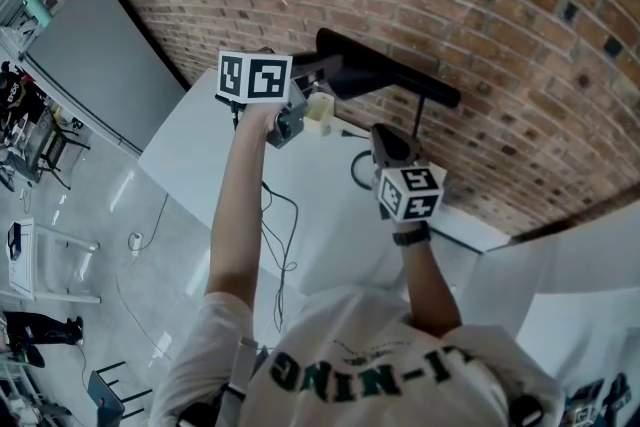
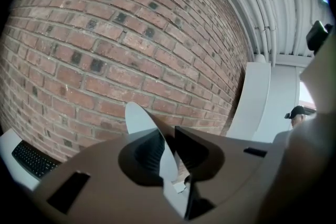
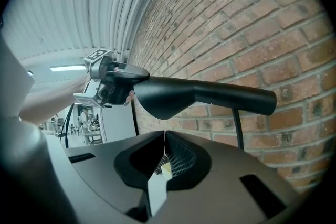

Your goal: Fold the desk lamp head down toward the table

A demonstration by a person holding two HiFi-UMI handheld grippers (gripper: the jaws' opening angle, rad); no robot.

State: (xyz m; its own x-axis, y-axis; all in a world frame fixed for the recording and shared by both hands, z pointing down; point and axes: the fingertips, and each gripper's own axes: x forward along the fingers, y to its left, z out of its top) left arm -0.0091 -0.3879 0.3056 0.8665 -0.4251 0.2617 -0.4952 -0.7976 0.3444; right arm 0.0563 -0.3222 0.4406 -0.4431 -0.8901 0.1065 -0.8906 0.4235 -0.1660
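The black desk lamp head (image 1: pixel 390 75) (image 3: pixel 210 96) stretches level in front of the brick wall on a thin black stem (image 1: pixel 418 120) (image 3: pixel 239 128). My left gripper (image 1: pixel 316 68) (image 3: pixel 126 86) is shut on the head's left tip. In the left gripper view a pale thin edge of the head (image 2: pixel 137 115) stands between the jaws of that gripper (image 2: pixel 168 149). My right gripper (image 1: pixel 385 137) (image 3: pixel 164 136) is below the head and left of the stem. Its jaws meet with nothing between them, and it touches neither the head nor the stem.
The lamp stands on a white table (image 1: pixel 300 205) against the brick wall (image 1: pixel 450 5). A black cable (image 1: pixel 285 235) trails over the table's near edge. A keyboard (image 2: pixel 34 160) lies at the far left. A grey panel (image 1: pixel 100 65) leans at the left.
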